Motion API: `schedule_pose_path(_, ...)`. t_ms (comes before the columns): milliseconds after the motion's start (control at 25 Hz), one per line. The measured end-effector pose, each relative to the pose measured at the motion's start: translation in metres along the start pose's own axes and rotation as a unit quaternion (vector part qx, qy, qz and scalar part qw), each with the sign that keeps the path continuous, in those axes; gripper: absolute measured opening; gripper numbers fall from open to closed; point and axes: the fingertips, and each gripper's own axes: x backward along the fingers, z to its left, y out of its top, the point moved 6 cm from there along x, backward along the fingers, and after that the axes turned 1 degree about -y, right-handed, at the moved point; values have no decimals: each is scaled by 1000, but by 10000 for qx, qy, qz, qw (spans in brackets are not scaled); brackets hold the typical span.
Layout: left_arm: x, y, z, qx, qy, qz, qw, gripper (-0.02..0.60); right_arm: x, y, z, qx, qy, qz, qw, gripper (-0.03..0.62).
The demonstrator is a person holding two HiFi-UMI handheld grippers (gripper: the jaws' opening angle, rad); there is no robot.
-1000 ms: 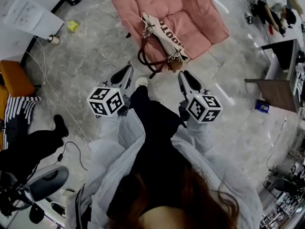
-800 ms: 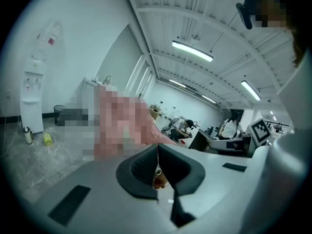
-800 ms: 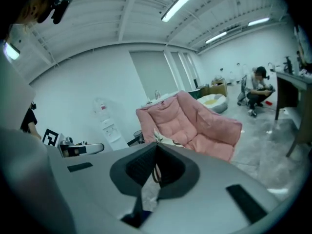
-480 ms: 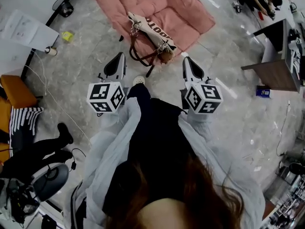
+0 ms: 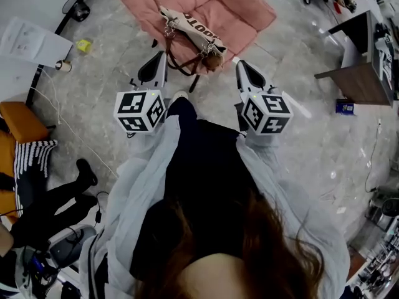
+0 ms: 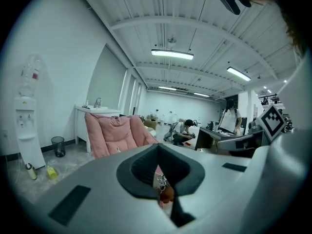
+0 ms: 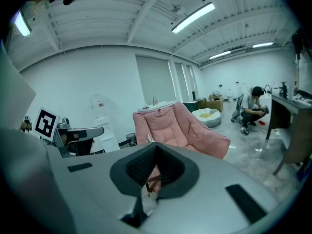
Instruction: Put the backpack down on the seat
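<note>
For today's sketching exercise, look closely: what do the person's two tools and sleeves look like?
The left tool and right tool are pale grey shells with black ribbed pads. Each carries a cube of black-and-white square markers. The sleeves are loose and light grey.

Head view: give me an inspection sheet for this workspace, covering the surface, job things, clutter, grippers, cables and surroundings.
surface: grey marble floor; pink chair at the top.
job's things: bag lies on the chair's seat edge, brown straps hanging off the front.
clutter: yellow item and small roll on the floor.
grippers: left gripper and right gripper both shut, empty, short of the bag.
cables: thin cable on the floor, left.
surroundings: desk, right.
</note>
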Motion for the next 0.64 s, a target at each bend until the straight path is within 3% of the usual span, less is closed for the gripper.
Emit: schedule_pose_path(640, 12, -14, -7, -54, 60, 251, 9997, 15, 0, -15, 10, -94, 132, 178, 9997, 8)
